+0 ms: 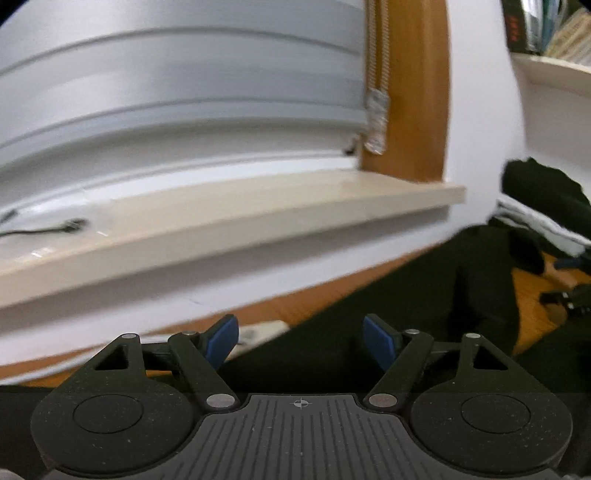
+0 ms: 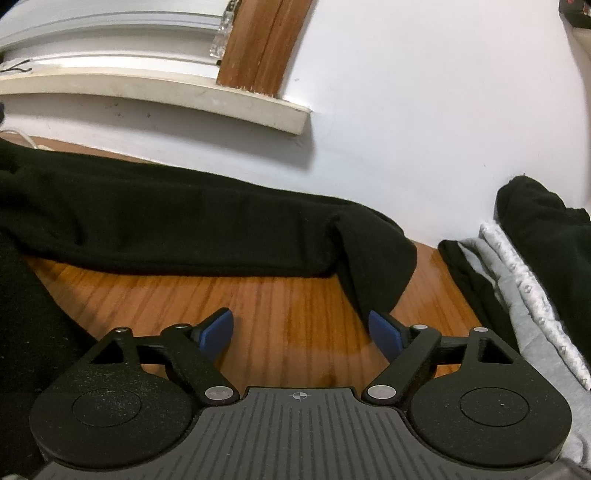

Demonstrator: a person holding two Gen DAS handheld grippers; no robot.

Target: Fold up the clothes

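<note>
A: Left wrist view, item one?
B: Left gripper, blue pads, jaws wide apart, nothing between them. Beyond it a black garment spread on the wooden table.

A: Any writing?
B: Books on a shelf, top right; spine lettering too blurred to read. Also a cream window sill and a blurred blind.

A: Right wrist view?
B: Right gripper, jaws apart over bare table, holding nothing. The black garment lies along the wall; its folded end reaches down just beside the right pad.

A: Anything else?
B: A stack of folded clothes, grey, white and black, at right. No labels legible.
</note>
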